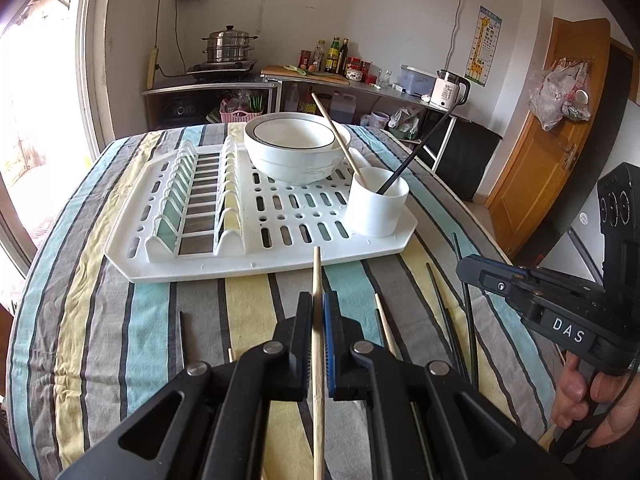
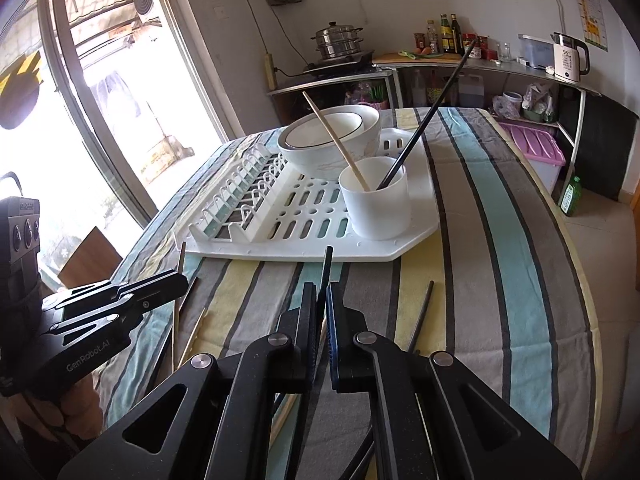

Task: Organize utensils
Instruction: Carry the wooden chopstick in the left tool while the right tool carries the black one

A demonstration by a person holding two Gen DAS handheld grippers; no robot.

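Left gripper (image 1: 319, 312) clamps a wooden chopstick (image 1: 317, 280); right gripper (image 2: 322, 304) clamps a black chopstick (image 2: 326, 268).

held wooden chopstick (image 1: 318, 360) cut off at bottom edge, black chopstick (image 2: 325, 276) lower length hidden between gripper pads

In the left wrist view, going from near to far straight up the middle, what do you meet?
left gripper shut on a wooden chopstick → striped tablecloth → white drying rack → white bowl → kitchen counter at the back wall.
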